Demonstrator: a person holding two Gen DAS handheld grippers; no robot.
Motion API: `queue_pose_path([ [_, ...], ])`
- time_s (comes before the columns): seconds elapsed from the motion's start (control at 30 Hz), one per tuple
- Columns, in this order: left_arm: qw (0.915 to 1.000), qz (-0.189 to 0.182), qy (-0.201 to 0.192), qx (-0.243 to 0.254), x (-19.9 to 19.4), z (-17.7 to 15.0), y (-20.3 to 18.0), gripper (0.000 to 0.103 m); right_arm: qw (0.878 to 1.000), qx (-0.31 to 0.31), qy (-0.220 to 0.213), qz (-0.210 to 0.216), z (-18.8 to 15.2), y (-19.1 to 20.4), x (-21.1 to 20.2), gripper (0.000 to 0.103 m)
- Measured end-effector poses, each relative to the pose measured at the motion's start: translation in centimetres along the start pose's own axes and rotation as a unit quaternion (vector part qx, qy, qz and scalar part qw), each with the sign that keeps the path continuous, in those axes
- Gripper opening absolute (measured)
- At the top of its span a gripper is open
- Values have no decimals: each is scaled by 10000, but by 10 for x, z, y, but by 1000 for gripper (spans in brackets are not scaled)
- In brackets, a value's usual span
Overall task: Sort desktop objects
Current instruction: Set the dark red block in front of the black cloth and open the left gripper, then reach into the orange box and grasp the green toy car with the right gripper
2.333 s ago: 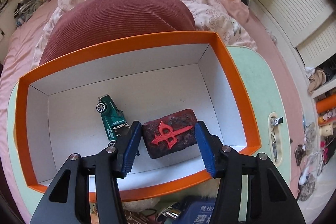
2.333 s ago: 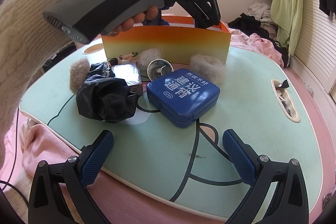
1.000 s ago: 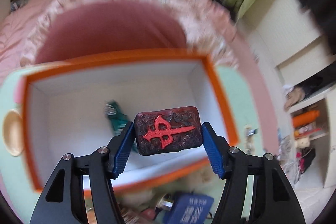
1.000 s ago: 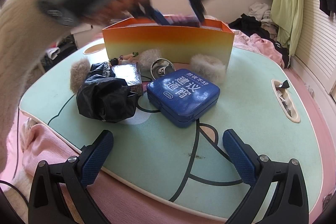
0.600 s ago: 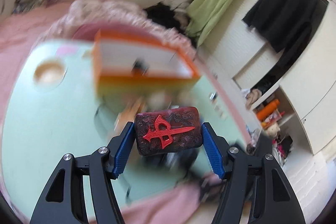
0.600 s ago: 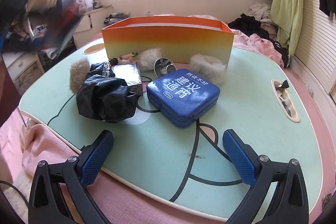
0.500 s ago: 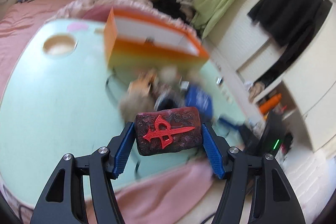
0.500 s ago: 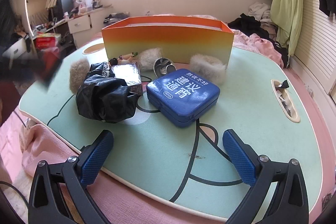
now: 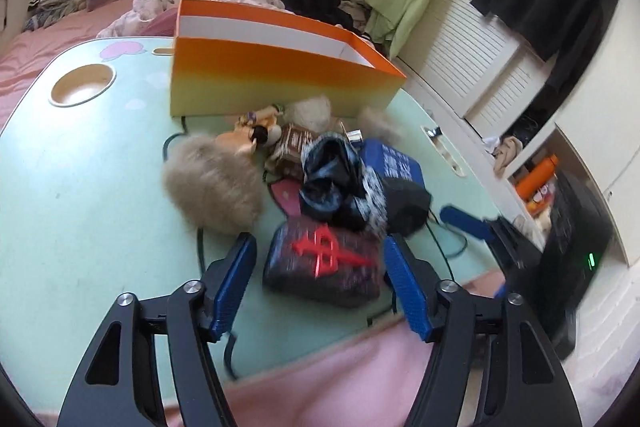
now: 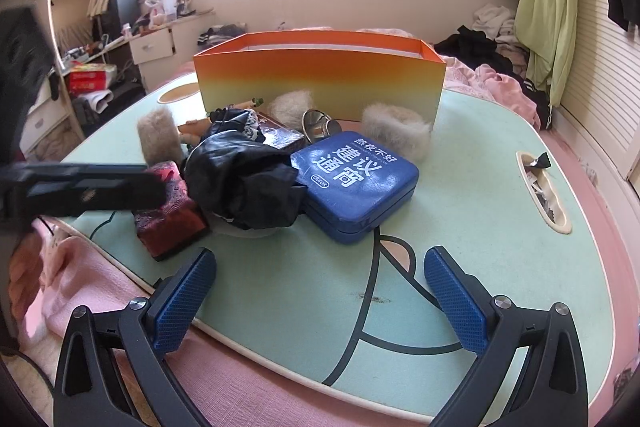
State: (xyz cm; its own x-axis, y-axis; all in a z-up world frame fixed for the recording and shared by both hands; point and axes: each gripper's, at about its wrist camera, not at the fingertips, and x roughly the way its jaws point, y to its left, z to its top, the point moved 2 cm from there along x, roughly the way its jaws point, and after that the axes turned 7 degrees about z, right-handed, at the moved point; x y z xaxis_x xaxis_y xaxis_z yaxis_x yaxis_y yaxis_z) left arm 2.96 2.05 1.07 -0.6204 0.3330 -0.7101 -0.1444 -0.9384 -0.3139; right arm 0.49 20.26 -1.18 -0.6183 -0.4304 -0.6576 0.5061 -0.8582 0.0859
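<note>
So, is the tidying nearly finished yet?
Not nearly. Done: hard to say, because the inside of the orange box is hidden. In hand: nothing really. The left gripper has its jaws opening around the dark red block, which sits on the table. The right gripper is open and empty. Left: the blue tin, black bag and furry pieces lie outside the box.

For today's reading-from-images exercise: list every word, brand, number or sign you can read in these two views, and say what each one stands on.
"熬夜不好" in small white characters on the lid of the blue tin.
"建议通宵" in large white characters on the same lid.
"durex" in a small oval logo at the lid's lower left.
A raised red emblem, a sign and no letters, on the dark red block.
Print on the brown packet and the red carton is too small to read.
</note>
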Motion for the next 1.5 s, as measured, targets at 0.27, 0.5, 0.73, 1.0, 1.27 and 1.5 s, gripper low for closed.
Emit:
queue_pose_path([
  [0.27,9905,1082,-469,710,-21,-38,-9,82,10000,0,-2,5,-1,0,0,103],
  [0.5,9769,1742,-800,949,6,-30,1,103,10000,-21,-11,-1,-2,1,-3,103],
  [0.73,9761,1763,-865,930,7,-27,6,103,10000,-3,-14,16,-4,-3,-4,102],
  [1.0,9758,1751,-879,968,5,-34,3,103,9940,-541,-943,-89,80,20,-50,61],
  [1.27,9760,1721,-907,983,4,-35,4,103,9981,116,509,336,196,10,66,67],
  [1.5,9760,1694,-938,994,3,-37,4,103,9763,505,2074,-357,210,-20,166,67],
])
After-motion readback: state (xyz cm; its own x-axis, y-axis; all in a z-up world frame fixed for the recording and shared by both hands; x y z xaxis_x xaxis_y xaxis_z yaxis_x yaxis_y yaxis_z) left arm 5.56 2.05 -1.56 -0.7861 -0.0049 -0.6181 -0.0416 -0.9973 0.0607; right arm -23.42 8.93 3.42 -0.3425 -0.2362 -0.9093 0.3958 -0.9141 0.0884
